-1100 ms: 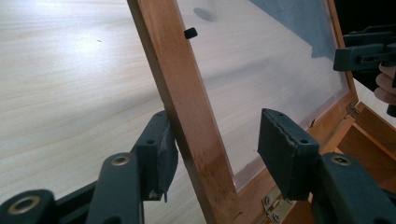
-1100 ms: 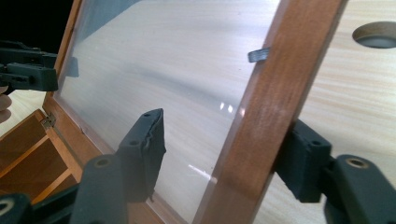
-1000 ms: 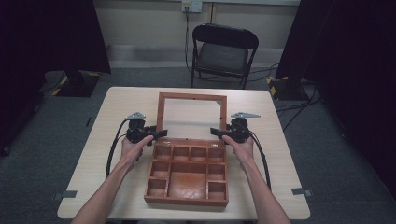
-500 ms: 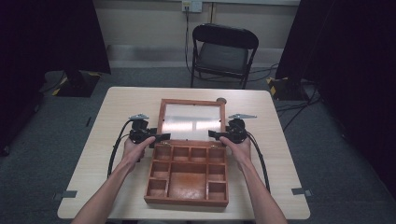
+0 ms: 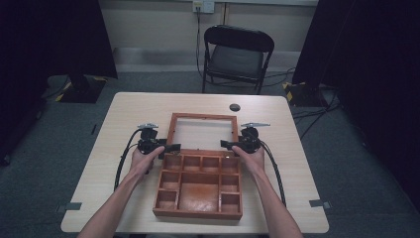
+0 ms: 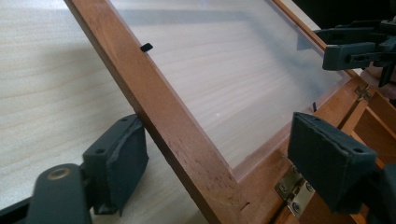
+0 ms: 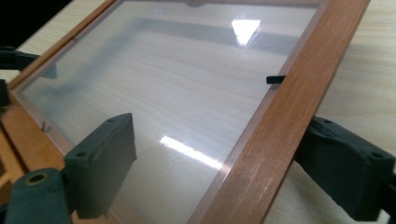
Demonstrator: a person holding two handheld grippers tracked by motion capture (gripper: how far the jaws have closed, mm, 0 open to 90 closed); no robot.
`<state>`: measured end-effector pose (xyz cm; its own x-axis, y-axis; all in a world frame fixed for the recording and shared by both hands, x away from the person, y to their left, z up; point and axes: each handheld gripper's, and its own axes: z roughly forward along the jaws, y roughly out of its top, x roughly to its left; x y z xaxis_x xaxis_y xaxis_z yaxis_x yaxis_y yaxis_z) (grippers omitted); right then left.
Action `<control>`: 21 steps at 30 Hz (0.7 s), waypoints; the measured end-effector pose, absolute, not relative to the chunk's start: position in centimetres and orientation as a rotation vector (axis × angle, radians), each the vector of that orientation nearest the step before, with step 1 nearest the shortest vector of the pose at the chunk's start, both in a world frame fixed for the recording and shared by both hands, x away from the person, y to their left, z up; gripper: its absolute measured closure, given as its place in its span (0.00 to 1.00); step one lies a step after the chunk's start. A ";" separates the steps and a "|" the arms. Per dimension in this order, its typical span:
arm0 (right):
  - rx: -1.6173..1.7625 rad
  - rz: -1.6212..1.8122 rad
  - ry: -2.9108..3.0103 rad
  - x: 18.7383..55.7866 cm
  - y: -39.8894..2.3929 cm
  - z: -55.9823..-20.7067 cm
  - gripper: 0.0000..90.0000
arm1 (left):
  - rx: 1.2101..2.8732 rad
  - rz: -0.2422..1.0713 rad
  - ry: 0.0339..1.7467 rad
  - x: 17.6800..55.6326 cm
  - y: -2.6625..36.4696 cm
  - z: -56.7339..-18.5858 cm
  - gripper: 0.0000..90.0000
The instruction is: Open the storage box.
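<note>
A brown wooden box (image 5: 198, 191) with several compartments sits on the table, its glass-paned lid (image 5: 202, 116) swung back and low behind it. My left gripper (image 5: 173, 147) straddles the lid's left rail (image 6: 154, 102) near the hinge (image 6: 292, 189). Its jaws have just been opening and the pads stand apart from the wood. My right gripper (image 5: 225, 145) straddles the right rail (image 7: 280, 116). Its jaws have also just been opening, one pad over the glass, the other beyond the rail. The right gripper (image 6: 355, 46) appears across the pane in the left gripper view.
The light wooden table (image 5: 124, 124) has bare room left and right of the box. A small dark round thing (image 5: 235, 107) lies near the far edge. A black folding chair (image 5: 235, 54) stands behind the table. Cables trail back from both grippers.
The lid has tipped further back and now lies lower behind the box. Both grippers have loosened on its side rails. The hands have stayed about where they were.
</note>
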<state>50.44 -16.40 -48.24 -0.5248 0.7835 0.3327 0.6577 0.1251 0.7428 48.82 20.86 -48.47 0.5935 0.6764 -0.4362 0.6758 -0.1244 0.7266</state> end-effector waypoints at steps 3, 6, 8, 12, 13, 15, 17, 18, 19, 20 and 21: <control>1.473 1.347 2.252 50.5 -16.4 -48.5 0.10 | 1.831 -0.010 1.108 48.9 20.8 -48.7 0.19; 1.489 1.343 2.257 50.5 -16.4 -48.6 0.10 | 1.827 -0.018 1.115 49.0 20.9 -48.8 0.18; 1.502 1.349 2.260 50.6 -16.4 -48.7 0.10 | 1.822 -0.022 1.119 49.0 20.9 -48.9 0.18; 1.527 1.345 2.265 50.7 -16.5 -48.8 0.10 | 1.823 -0.035 1.130 49.1 20.9 -48.9 0.17; 1.532 1.347 2.268 50.7 -16.5 -48.9 0.10 | 1.818 -0.042 1.131 49.1 20.9 -49.0 0.17; 1.532 1.346 2.269 50.7 -16.5 -48.8 0.10 | 1.818 -0.042 1.132 49.1 20.9 -49.0 0.17; 1.533 1.344 2.270 50.7 -16.5 -48.8 0.10 | 1.819 -0.042 1.134 49.1 20.9 -49.0 0.17; 1.533 1.344 2.270 50.7 -16.5 -48.8 0.10 | 1.819 -0.042 1.134 49.1 20.9 -49.0 0.17; 1.533 1.344 2.270 50.7 -16.5 -48.8 0.10 | 1.821 -0.042 1.134 49.1 20.9 -49.0 0.17; 1.534 1.343 2.270 50.7 -16.5 -48.8 0.10 | 1.823 -0.041 1.136 49.1 20.9 -48.9 0.17; 1.535 1.342 2.271 50.7 -16.5 -48.8 0.10 | 1.824 -0.041 1.136 49.1 20.9 -48.9 0.17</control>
<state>50.69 -16.50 -48.80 -0.4910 0.7864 0.3749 0.7079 0.1093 0.6978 49.10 20.94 -48.93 0.5674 0.6776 -0.4679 0.7099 -0.1145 0.6950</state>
